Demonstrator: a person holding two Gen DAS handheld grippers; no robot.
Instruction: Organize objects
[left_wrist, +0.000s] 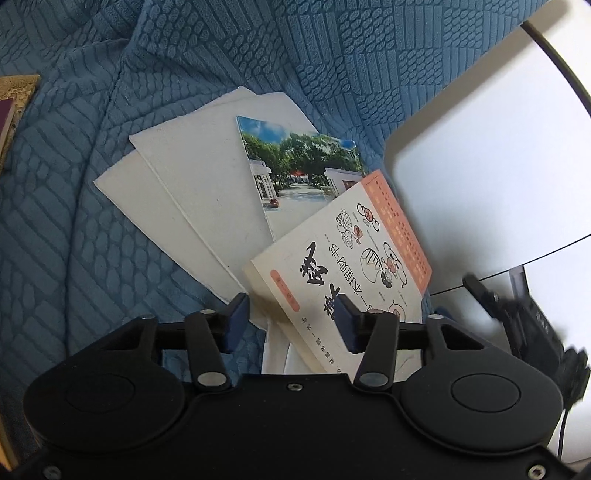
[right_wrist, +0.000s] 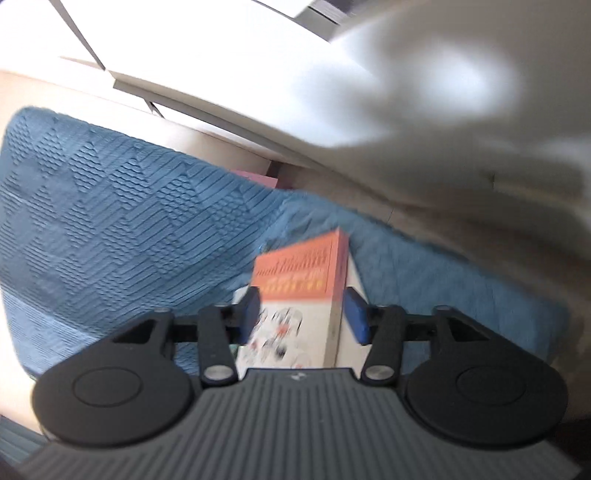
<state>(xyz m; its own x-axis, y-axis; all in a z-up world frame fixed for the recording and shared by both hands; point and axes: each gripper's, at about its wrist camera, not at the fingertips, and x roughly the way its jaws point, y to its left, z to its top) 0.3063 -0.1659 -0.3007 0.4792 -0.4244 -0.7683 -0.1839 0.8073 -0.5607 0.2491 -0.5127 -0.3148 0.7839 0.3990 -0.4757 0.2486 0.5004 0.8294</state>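
On the blue textured cover (left_wrist: 110, 206), a fan of 2 white sheets (left_wrist: 177, 192) and a photo card (left_wrist: 291, 173) lies partly hidden beneath a cartoon-covered book (left_wrist: 354, 254), whose near end is cut off behind the left gripper (left_wrist: 291, 321). That gripper's jaws stand partly spread with the book's corner between them; whether the pads press it is unclear. The right wrist view is smeared by blur, yet the right gripper (right_wrist: 303, 314) shows its jaws spread around the book's orange end (right_wrist: 299, 269), a gap at the right pad.
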